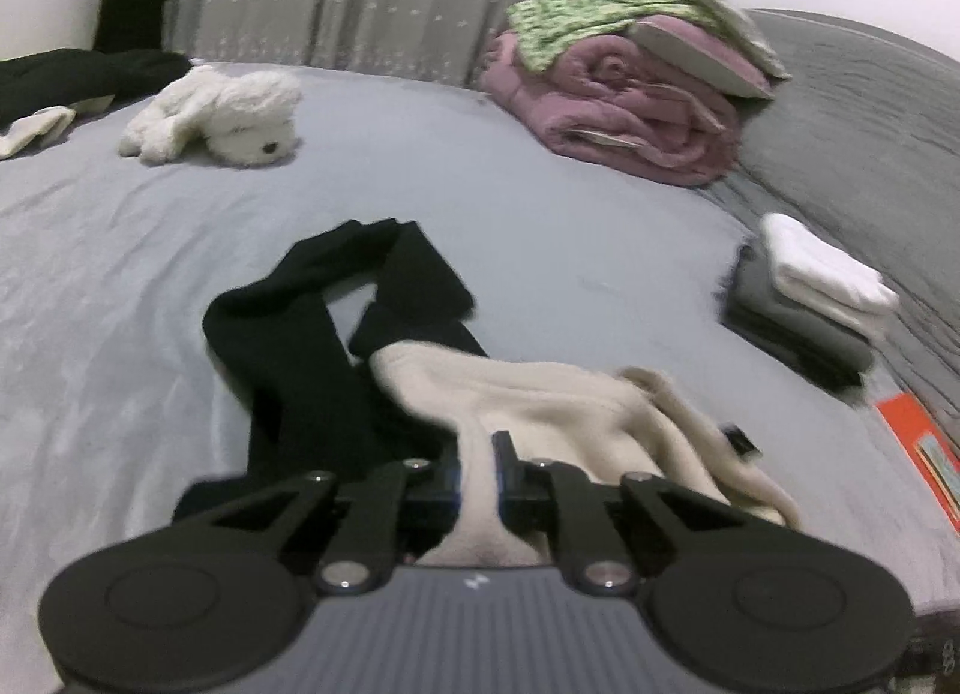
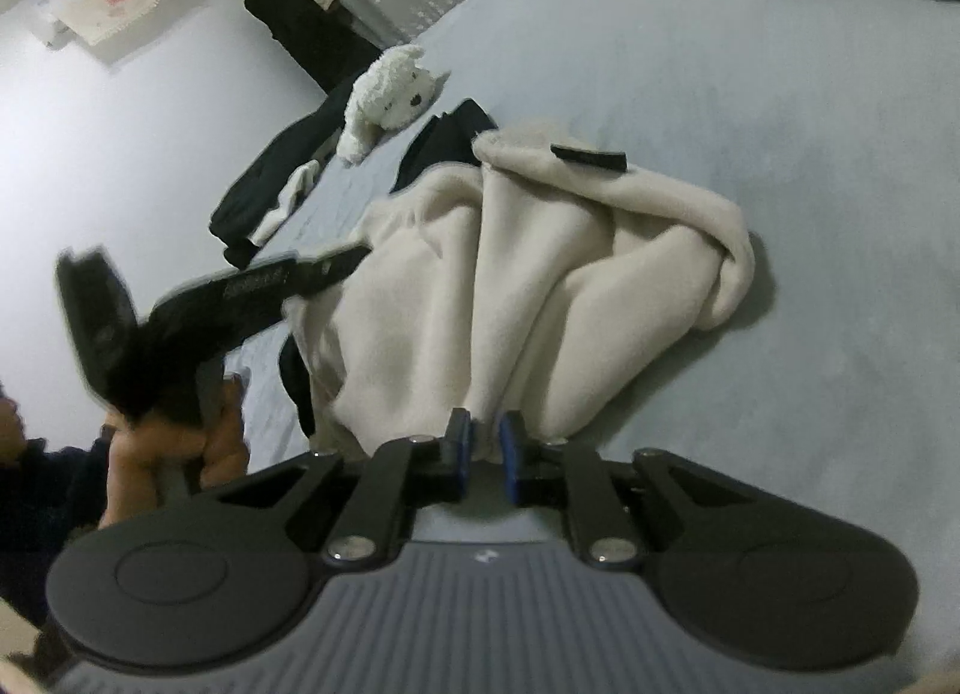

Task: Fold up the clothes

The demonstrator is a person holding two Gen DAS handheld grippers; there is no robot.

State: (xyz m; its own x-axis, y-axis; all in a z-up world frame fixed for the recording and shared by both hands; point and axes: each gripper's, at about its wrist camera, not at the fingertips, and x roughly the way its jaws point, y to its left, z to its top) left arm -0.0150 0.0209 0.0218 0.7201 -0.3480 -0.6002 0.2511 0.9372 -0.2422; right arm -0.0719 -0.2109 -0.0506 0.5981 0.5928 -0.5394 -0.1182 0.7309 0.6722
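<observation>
A cream fleece garment (image 1: 540, 400) with black legs or sleeves (image 1: 312, 322) lies bunched on the grey-blue bed sheet (image 1: 180, 226). My left gripper (image 1: 478, 454) is shut on a fold of the cream fabric. In the right wrist view the same cream garment (image 2: 540, 274) is gathered in folds, and my right gripper (image 2: 486, 442) is shut on its near edge. The left gripper (image 2: 336, 268) shows there at the garment's left edge, held by a hand (image 2: 174, 448).
A white plush toy (image 1: 222, 112) lies far left. A rolled pink quilt (image 1: 624, 106) with green cloth sits at the back. Folded grey and white clothes (image 1: 804, 298) are stacked on the right. More black and white clothing (image 1: 72, 82) lies far left.
</observation>
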